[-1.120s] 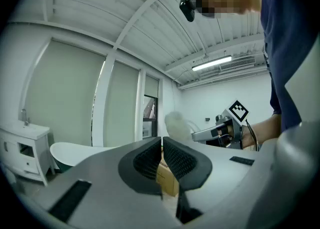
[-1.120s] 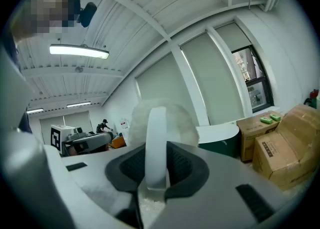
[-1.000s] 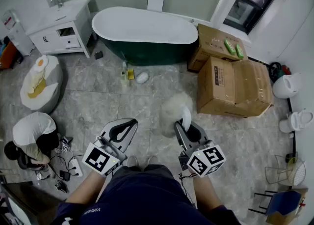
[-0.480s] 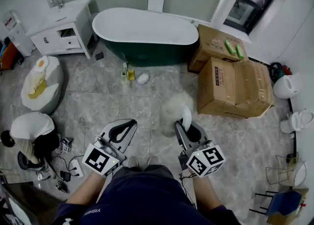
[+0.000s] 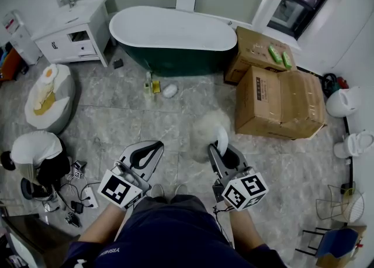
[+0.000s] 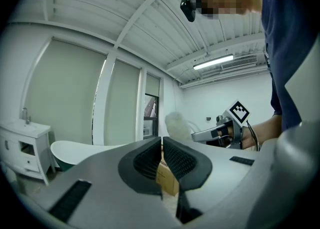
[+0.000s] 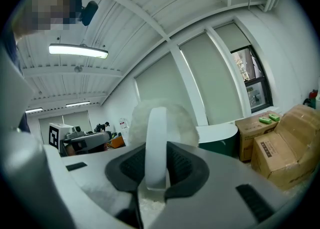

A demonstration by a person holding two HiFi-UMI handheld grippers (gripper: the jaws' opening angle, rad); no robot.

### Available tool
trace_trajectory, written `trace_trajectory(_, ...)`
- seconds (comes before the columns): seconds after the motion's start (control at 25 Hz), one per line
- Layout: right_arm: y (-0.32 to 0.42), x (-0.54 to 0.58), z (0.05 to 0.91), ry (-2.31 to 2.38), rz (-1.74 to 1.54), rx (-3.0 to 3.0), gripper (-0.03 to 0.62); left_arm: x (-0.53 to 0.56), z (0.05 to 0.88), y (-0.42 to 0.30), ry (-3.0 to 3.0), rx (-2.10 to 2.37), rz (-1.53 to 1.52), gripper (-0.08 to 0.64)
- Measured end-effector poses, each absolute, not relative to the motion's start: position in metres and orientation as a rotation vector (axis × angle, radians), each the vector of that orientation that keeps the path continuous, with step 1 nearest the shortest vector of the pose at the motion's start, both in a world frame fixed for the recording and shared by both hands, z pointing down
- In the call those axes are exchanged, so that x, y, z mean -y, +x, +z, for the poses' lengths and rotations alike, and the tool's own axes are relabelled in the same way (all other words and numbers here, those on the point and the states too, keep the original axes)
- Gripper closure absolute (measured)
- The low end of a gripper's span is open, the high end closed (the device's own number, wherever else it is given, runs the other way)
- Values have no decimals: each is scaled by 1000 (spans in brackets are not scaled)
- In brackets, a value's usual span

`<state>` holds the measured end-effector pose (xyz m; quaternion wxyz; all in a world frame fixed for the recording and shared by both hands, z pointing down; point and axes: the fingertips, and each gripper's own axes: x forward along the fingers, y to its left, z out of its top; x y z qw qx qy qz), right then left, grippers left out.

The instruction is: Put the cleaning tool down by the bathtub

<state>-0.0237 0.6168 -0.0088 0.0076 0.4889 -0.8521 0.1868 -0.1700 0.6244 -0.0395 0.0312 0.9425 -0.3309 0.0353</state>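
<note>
**Duster in the right jaws, not yet by the bathtub**

On my left, the left gripper (image 5: 153, 148) carries nothing. Its jaws are pressed almost together, with only a sliver between the pads. To its right, the fluffy white duster (image 5: 205, 127) sticks out ahead of the right gripper (image 5: 218, 147). Those jaws are partly apart and clamped on the duster's flat white handle (image 7: 155, 148), with the fluffy head beyond the tips. So the pick-up is done and the putting down is not. The bathtub (image 5: 172, 37) stands well ahead across the floor (image 5: 111, 114). I judge I must carry the duster over, lower it beside the tub and let go. Cardboard boxes (image 5: 279, 102) sit to the right.
</note>
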Motion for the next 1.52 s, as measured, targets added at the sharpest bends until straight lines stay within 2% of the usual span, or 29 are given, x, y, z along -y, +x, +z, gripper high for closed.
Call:
trace_trajectory(0.8,36,-611,4,1481,607,2675,505,-624,-30,-115,2881,1071,138,523)
trace_trajectory(1.52,51,-558,10,1523,613,2655,505,-565,-24,-116,2865,1089,115,523)
